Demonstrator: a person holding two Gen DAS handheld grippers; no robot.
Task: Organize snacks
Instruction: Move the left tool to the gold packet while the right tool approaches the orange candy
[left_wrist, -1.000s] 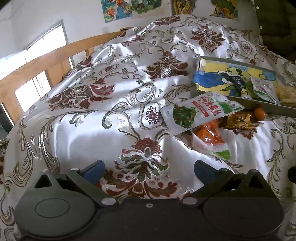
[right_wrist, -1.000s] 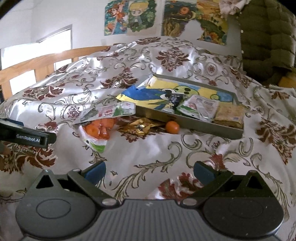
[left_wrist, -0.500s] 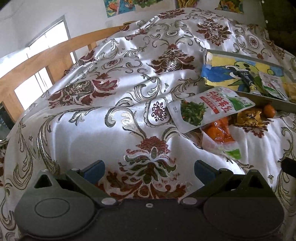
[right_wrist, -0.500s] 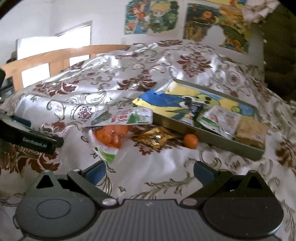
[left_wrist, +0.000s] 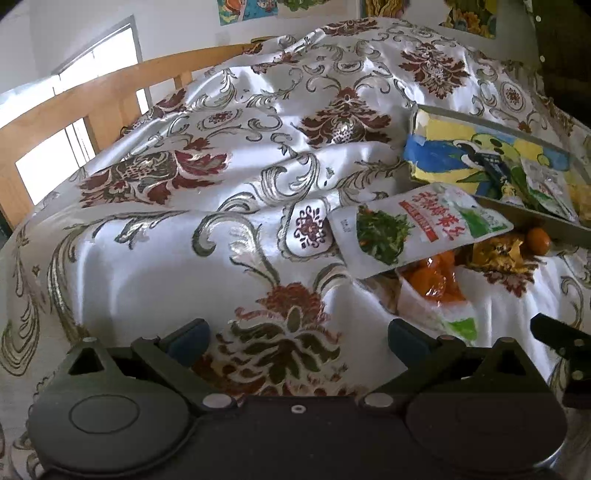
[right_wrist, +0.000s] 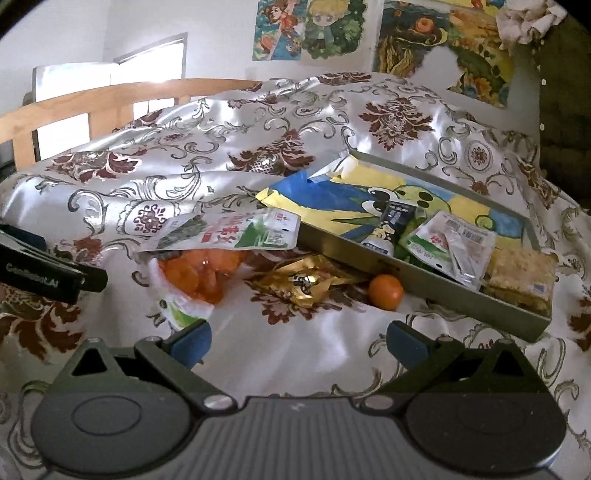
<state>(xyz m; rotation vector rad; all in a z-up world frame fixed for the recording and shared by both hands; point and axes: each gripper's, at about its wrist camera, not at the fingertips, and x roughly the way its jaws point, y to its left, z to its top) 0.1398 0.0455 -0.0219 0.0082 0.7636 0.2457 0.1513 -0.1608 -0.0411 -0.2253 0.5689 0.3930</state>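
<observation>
Right wrist view: patterned satin cloth (right_wrist: 229, 133) carries grey tray (right_wrist: 424, 284), tray toward cloth's right edge, already holding snack bar (right_wrist: 524, 273) and sachets (right_wrist: 454, 243). Loose outside tray's near wall: green-white seaweed pouch (right_wrist: 229, 232) lying over orange snack bag (right_wrist: 199, 273), gold wrapper (right_wrist: 303, 282), small orange (right_wrist: 386, 291). Right gripper (right_wrist: 297, 338) wide open, empty, now nearer loose pile than a second ago. Left gripper (left_wrist: 295, 338) wide open, empty, also slightly closer. Judgement: approach under way; four items left to tray.
</observation>
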